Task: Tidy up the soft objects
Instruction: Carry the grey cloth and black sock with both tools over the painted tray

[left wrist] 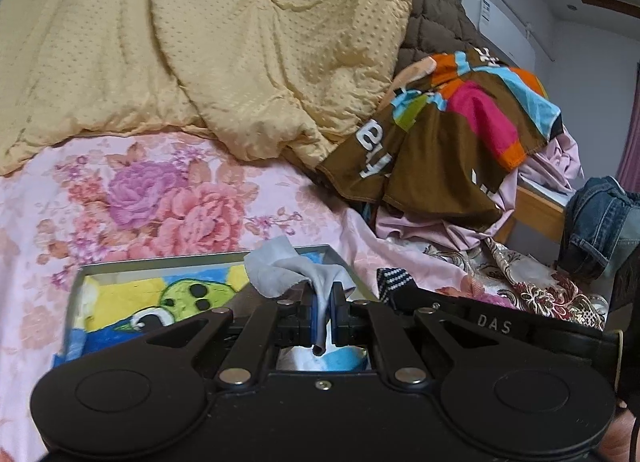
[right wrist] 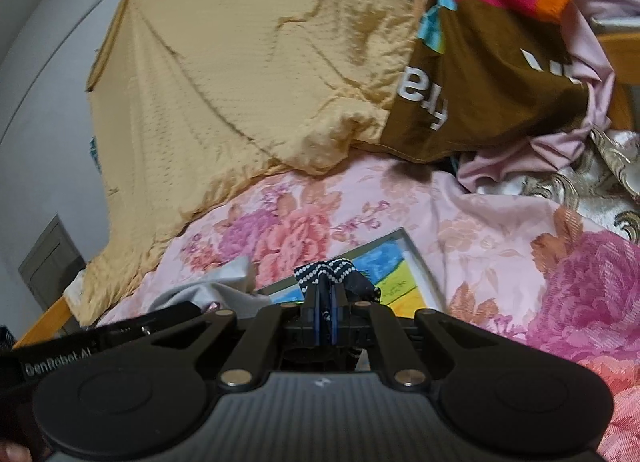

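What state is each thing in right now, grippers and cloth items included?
left gripper: shut on the grey sock.
grey sock: pinched, crumpled, over the tray.
right gripper: shut on the dark patterned sock.
dark patterned sock: pinched, bunched.
tray: open, on the floral bedsheet.
yellow quilt: rumpled.

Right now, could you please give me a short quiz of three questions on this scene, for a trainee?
1. True or false: the left gripper has its jaws shut on the grey cloth.
2. What does the right gripper hold? A) a jeans leg B) the dark dotted fabric C) nothing
3. Fill in: the tray with the cartoon picture lies on the ____ bedsheet.

Key: 1 true; 2 B; 3 floral.
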`<state>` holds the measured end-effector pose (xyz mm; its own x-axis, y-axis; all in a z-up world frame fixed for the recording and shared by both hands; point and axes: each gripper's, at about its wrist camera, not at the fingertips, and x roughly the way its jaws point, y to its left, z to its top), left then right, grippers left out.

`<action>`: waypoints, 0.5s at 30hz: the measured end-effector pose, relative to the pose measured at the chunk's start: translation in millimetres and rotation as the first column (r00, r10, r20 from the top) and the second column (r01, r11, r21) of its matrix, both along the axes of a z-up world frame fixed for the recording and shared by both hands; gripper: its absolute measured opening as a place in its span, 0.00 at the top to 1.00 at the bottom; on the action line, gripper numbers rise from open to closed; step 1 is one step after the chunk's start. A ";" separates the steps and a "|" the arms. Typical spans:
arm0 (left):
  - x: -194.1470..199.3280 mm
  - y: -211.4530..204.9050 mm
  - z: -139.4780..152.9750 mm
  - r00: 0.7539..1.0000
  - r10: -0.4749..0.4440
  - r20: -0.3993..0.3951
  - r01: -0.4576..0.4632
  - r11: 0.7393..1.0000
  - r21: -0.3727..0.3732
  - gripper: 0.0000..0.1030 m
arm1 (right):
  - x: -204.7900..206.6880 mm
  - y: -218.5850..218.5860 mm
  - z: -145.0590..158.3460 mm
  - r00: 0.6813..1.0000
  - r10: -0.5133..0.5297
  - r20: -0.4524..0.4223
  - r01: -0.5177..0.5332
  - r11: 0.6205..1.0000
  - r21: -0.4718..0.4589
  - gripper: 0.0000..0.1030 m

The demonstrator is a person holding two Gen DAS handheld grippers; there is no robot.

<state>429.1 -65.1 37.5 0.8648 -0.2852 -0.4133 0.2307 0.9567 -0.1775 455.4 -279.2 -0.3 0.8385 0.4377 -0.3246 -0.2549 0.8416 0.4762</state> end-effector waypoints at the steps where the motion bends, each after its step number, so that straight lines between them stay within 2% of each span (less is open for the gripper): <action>1: 3.5 -3.5 -1.8 1.000 -0.005 -0.003 0.005 1.000 0.004 0.95 | 3.6 -2.3 -1.1 1.000 -0.009 -0.014 0.009 1.000 0.008 0.95; 15: 39.1 -23.6 -45.2 0.990 -0.033 -0.141 0.036 0.999 0.020 0.94 | 34.3 -9.8 -24.0 0.985 -0.066 -0.163 0.062 0.998 -0.028 0.94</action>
<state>468.2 -88.8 -7.7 0.7876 -0.3031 -0.5364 0.2379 0.9527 -0.1889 489.7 -289.0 -24.3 0.7994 0.3760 -0.4686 -0.1207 0.8646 0.4878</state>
